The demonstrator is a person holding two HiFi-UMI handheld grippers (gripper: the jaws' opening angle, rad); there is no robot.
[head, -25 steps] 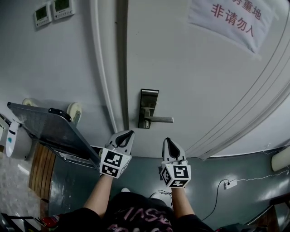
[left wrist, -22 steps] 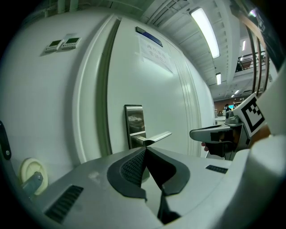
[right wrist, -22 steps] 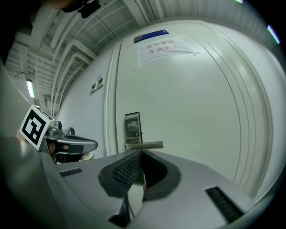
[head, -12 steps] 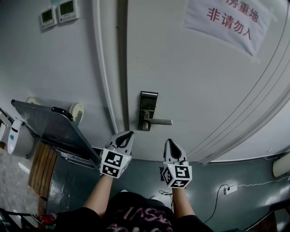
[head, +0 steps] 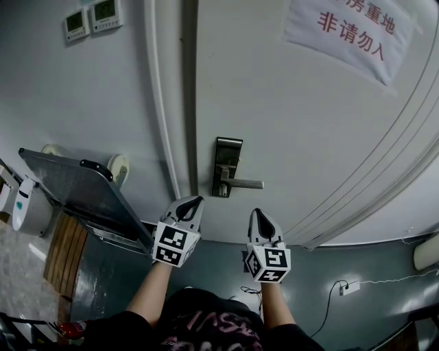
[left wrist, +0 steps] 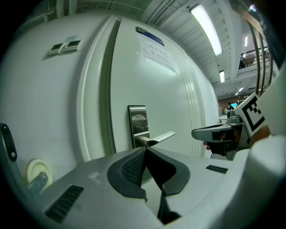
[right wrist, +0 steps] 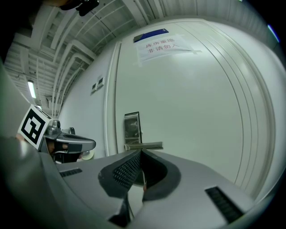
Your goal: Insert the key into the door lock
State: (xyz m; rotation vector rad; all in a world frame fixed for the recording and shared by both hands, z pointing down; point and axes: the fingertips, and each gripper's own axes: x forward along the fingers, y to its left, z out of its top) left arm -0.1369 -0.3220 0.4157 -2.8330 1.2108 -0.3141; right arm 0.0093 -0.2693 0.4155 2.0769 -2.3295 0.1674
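Observation:
The door lock is a steel plate (head: 226, 166) with a lever handle (head: 245, 184) on a white door (head: 295, 123); it also shows in the left gripper view as the lock plate (left wrist: 138, 126) and in the right gripper view as the lock plate (right wrist: 132, 128). My left gripper (head: 196, 201) hangs just below and left of the plate, shut, with nothing seen between its pads (left wrist: 134, 167). Below the handle's free end, my right gripper (head: 255, 212) is shut too. Low between its pads (right wrist: 127, 170) sits a thin pale sliver (right wrist: 144, 178) that I cannot identify. No key shows clearly anywhere.
A paper notice (head: 350, 27) with red characters hangs on the door's upper right. Two wall control panels (head: 92, 15) sit left of the door frame (head: 164, 103). A tilted grey panel (head: 82, 195) juts out at the left. A wall socket with a cable (head: 345, 288) lies low right.
The head view has shifted slightly, so the door sits a little lower in frame. Both grippers stay shut below the handle, about where they were.

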